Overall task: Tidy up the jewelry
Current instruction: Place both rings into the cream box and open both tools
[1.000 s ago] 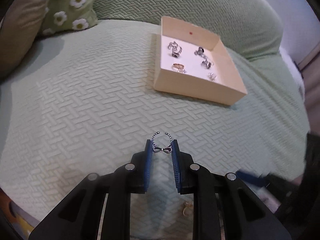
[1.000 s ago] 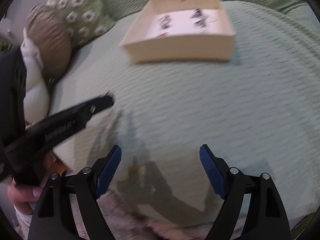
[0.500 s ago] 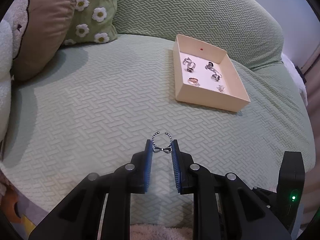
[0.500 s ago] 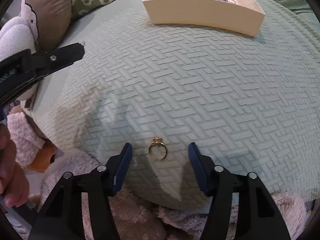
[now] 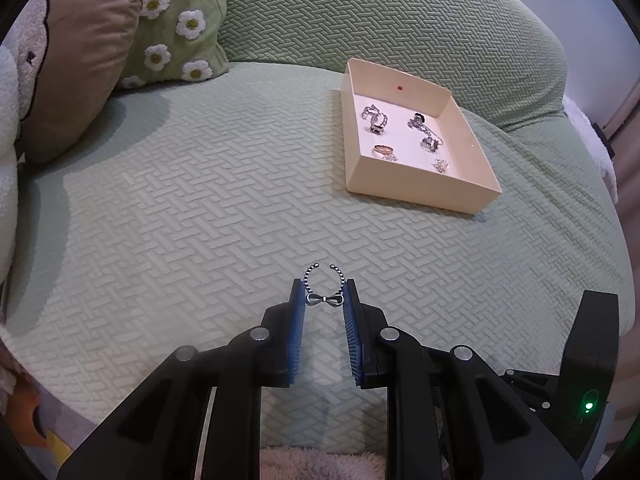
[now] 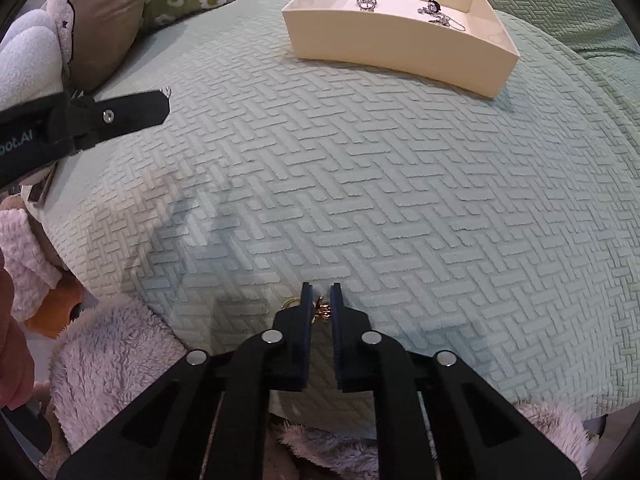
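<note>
Only the right wrist view shows the right gripper (image 6: 321, 307) pinching a small gold ring (image 6: 322, 309) at the green sofa's (image 6: 400, 184) front edge, while the left gripper (image 5: 324, 295) clamps a beaded silver bow ring (image 5: 324, 289).

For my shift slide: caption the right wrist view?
Right gripper shut on gold ring at cushion edge; cream tray beyond.

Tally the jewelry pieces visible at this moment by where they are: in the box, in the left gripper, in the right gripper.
In the cream box: 5 pieces, as far as the cluster can be separated
In the left gripper: 1, the beaded bow ring
In the right gripper: 1, the gold ring
Total: 7
</note>
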Tool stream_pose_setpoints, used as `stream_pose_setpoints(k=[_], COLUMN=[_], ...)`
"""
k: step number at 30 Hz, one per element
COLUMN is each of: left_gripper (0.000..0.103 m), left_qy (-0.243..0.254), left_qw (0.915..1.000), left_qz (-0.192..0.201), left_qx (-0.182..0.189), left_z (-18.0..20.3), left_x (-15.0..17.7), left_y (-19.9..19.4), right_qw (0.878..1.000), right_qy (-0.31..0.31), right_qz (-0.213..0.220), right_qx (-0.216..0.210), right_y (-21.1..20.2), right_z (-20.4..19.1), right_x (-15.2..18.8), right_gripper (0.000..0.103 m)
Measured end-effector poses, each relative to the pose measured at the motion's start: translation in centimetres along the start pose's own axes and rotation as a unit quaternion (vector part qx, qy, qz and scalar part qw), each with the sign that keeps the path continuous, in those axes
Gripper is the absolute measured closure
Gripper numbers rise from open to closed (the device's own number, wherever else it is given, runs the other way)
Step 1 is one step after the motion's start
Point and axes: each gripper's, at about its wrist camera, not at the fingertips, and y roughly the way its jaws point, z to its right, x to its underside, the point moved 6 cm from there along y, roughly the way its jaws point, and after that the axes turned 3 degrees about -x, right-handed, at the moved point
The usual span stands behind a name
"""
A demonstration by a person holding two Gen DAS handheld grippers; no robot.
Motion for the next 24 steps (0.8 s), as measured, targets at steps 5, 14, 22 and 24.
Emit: stream_pose_setpoints(k=[5,14,22,24], left_gripper=[0.085,0.085,0.085,0.085], left_qy=[0.003,0.005,0.036,0.052], left_qw=[1.0,1.0,0.9993,0.9986], left_qz=[-0.002,-0.004,-0.007,-0.002], left_qx=[0.001,0.003,0.007,0.005], left_z=[0.0,0.0,2.2,3.4], left_x=[0.0,0.0,-2.9,-5.3], left_y=[0.0,0.1,0.3,0.4], right_qw=[1.0,0.997,0.989,0.987], right_qy=[0.007,0.044,0.083,0.092], right_qz=[0.004,0.024,0.083,0.101], right_qx=[-0.02,-0.059,-0.086,-0.089], right_y=[-0.5,-3.3,-7.8,-9.2], right_z=[0.8,3.5,6.8,7.9], right_x=[-0.3,-1.4,-5.6,-7.9], right_gripper=[0.094,0.094,0.094,0.094])
